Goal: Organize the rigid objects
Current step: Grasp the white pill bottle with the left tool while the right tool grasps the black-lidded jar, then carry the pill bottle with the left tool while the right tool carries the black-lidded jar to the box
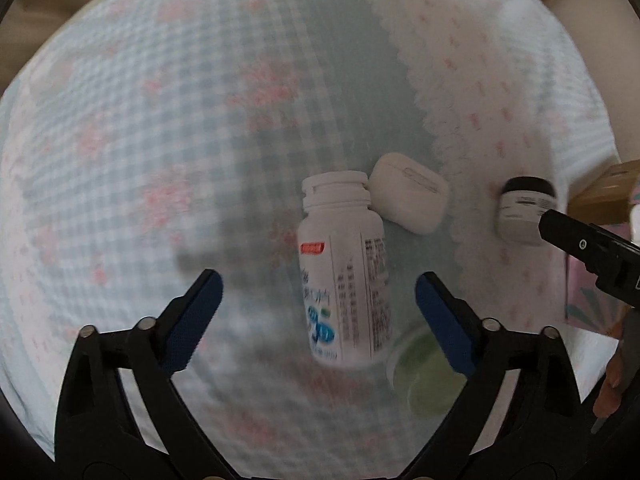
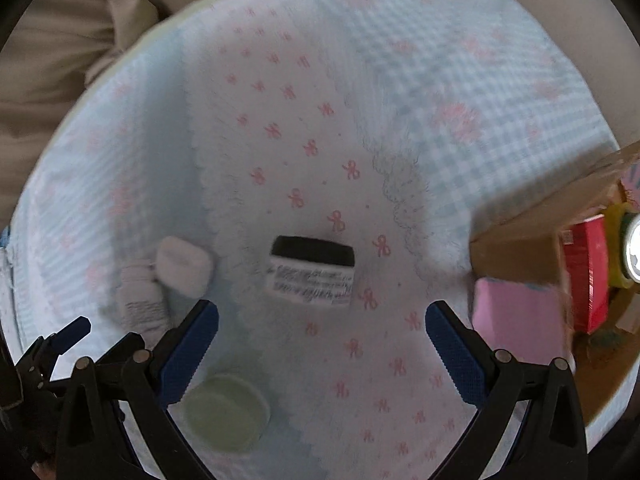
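Observation:
A white pill bottle [image 1: 344,268] lies on the checked cloth between the fingers of my open, empty left gripper [image 1: 320,292]. A white earbud case [image 1: 408,198] touches its cap. A pale green round dish [image 1: 424,376] lies near the right finger. A small black-lidded jar [image 2: 312,270] lies on its side ahead of my open, empty right gripper [image 2: 322,324]; it also shows in the left wrist view [image 1: 522,210]. The right wrist view also shows the bottle [image 2: 140,300], the case [image 2: 184,266] and the dish [image 2: 226,412].
A cardboard box [image 2: 520,248] at the right holds a red packet [image 2: 588,272] and a tape roll [image 2: 630,248]. A pink box [image 2: 520,320] stands against it. The white towel with pink bows [image 2: 304,152] overlaps the checked cloth [image 1: 140,140]. The left gripper shows at lower left [image 2: 60,340].

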Demonstrator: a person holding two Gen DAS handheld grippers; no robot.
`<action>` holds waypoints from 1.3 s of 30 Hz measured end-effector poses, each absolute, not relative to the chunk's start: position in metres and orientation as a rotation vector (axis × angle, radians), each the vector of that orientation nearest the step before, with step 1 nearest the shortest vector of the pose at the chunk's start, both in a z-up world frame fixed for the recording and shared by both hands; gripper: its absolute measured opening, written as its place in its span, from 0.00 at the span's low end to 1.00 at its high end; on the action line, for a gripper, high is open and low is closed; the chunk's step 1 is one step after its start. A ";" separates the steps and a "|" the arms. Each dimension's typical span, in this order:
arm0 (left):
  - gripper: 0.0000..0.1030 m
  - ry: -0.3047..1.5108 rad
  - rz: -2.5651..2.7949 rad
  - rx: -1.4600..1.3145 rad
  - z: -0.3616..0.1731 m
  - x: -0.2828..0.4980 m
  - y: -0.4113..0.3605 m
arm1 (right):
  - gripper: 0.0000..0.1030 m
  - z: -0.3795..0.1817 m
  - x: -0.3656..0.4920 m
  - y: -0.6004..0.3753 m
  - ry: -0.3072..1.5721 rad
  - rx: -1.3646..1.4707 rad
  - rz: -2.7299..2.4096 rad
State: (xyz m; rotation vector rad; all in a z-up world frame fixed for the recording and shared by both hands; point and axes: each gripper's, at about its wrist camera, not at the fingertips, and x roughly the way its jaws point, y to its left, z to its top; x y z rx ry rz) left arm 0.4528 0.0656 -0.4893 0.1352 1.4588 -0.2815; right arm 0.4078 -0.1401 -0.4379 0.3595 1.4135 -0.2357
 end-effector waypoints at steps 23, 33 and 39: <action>0.47 1.472 -0.331 0.108 -0.522 0.460 0.052 | 0.52 -0.494 0.436 -0.137 1.527 0.396 -0.236; 0.46 1.434 -0.304 0.051 -0.488 0.452 0.094 | 0.52 -0.473 0.424 -0.130 1.495 0.403 -0.206; 0.46 1.389 -0.309 0.014 -0.449 0.447 0.117 | 0.52 -0.442 0.417 -0.128 1.446 0.401 -0.181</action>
